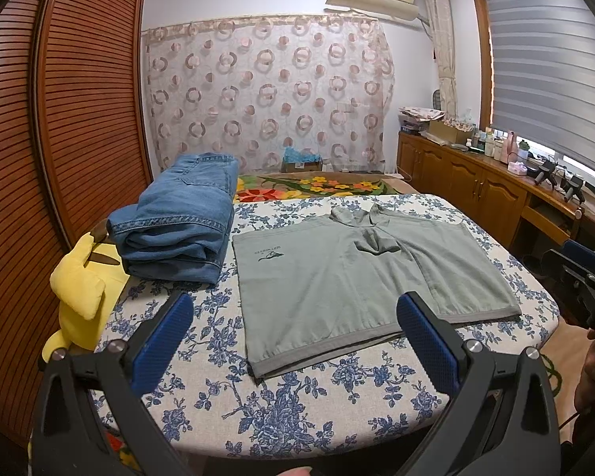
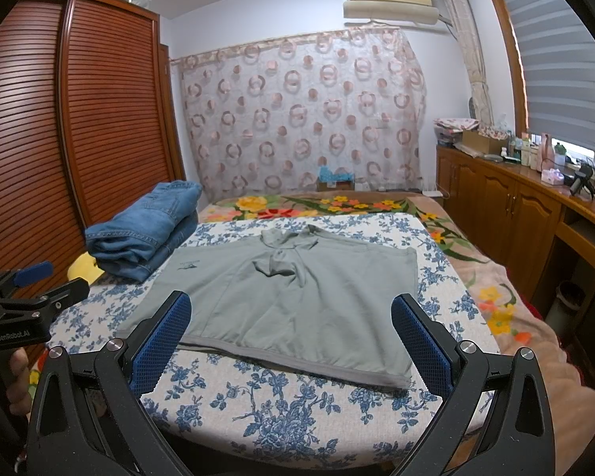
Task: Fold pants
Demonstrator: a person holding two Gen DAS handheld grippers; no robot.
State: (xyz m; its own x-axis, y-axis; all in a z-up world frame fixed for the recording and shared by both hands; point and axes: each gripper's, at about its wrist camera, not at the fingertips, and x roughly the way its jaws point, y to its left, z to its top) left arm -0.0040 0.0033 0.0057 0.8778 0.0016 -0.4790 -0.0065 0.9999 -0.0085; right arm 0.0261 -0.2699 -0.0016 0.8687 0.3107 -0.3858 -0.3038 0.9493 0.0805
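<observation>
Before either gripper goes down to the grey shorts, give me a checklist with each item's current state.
1. Left gripper open and empty: ok.
2. Right gripper open and empty: ok.
3. Grey shorts lying flat on the floral cloth: mostly ok, though fabric is bunched near the crotch.
4. Near hem reachable, nothing lying on it: ok.
5. Folded jeans apart from the shorts: ok, a narrow gap shows between them.
6. Whether the layers beneath lie smooth: cannot tell.
</observation>
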